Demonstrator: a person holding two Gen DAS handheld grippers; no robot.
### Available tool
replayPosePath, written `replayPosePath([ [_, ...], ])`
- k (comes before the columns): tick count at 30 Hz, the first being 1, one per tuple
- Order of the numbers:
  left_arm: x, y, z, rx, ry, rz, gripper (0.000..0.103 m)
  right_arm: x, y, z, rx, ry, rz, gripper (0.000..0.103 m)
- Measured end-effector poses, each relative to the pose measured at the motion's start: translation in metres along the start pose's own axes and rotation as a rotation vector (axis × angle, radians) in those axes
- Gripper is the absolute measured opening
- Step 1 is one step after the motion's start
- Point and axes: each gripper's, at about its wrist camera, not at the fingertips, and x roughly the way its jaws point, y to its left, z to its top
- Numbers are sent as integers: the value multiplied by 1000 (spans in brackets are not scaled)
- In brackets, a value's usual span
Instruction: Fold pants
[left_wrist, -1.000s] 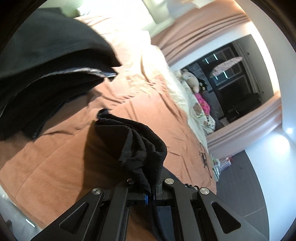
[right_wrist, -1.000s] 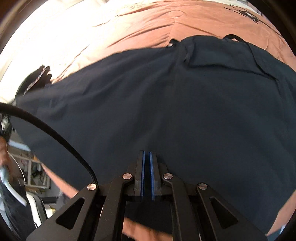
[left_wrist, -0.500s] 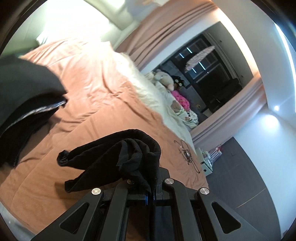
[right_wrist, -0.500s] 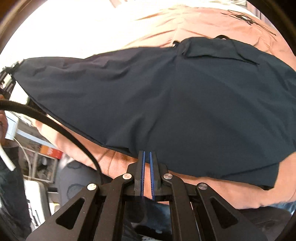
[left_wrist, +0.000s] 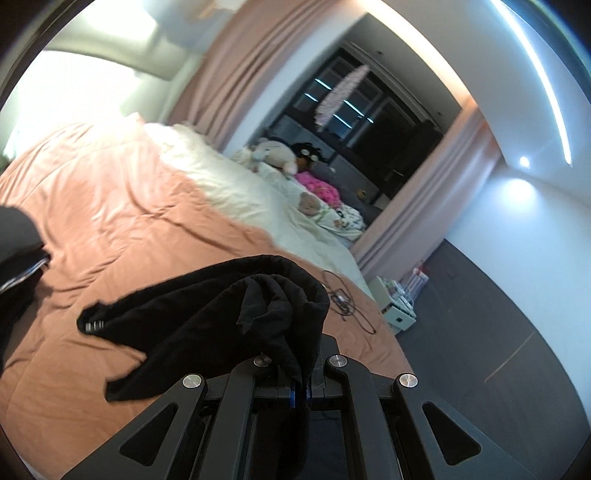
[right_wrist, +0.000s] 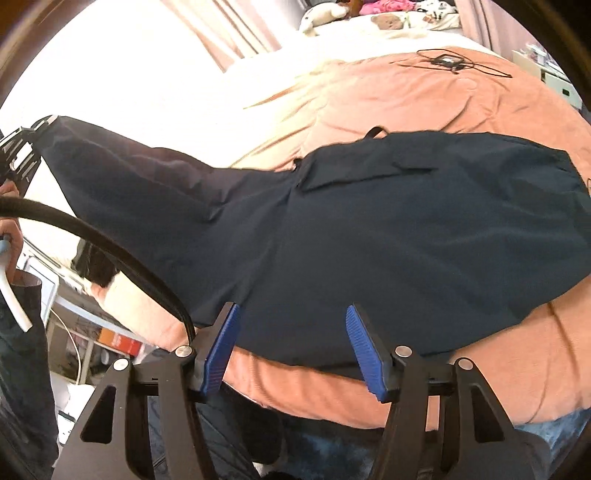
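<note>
Left tongs (left_wrist: 300, 392) clamp my dark navy pants (right_wrist: 369, 229) by a bunched end; right tongs (right_wrist: 293, 347) opening, empty. Next: grab the near hem.

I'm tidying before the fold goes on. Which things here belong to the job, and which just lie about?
Job: dark pants; left gripper, shut on them; right gripper, jaws opening, nothing between.

Lying about: stuffed toys; tangled cable; pink clothes; bedspread.
</note>
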Motion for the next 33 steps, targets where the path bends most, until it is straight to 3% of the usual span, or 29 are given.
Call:
replayPosePath([
  [4,22,-39,5,52,17,-18,3,-28,-21,-3,12,-50,-7,71],
  [15,90,-136,-5,158,71,-84,3,-94,-88,-20,110,-179,10,72],
  [23,147,-191,-40,205,159,-147,3,-142,-145,-41,184,-256,-26,72],
  [33,227,-235,-105,200,314,-214,3,-169,-182,-69,298,-299,-66,72],
])
